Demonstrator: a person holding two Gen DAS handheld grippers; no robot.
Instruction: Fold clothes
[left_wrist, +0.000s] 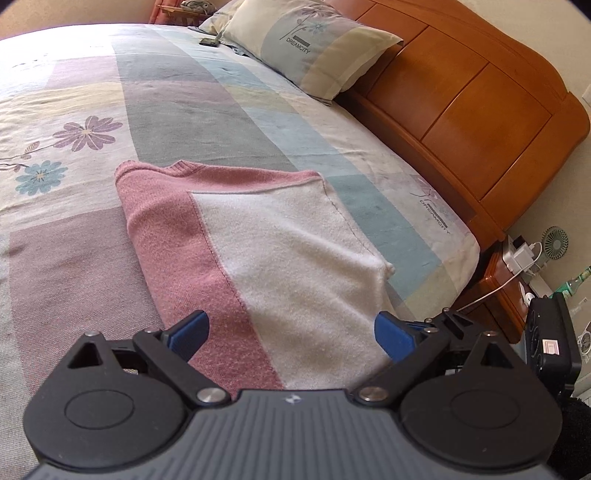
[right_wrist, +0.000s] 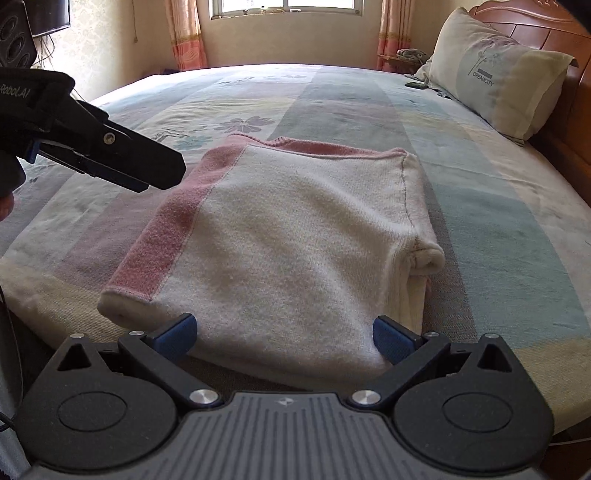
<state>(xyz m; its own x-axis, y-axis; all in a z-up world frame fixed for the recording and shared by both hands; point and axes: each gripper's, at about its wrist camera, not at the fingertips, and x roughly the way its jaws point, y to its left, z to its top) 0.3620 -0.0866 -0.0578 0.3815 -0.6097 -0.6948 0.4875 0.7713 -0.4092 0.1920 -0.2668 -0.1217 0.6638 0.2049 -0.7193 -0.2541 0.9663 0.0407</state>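
your right tool (right_wrist: 284, 338) hangs wide open at the near edge of the folded pink-and-white sweater (right_wrist: 288, 236), gripping nothing. your left tool (left_wrist: 291, 334) is spread just as wide over the same sweater (left_wrist: 280, 251), empty too. that sweater lies flat on the patchwork bedsheet (right_wrist: 498, 206), well apart from the pillow (right_wrist: 495, 81) by the wooden headboard (left_wrist: 480, 96).

A wide bed (right_wrist: 332, 96) with a pastel patchwork sheet printed with flowers. A folded pink-and-white sweater (right_wrist: 288, 243) lies flat near its front edge — two pillows (right_wrist: 495, 77) rest at the headboard, a small dark object (right_wrist: 416, 85) just beside them.
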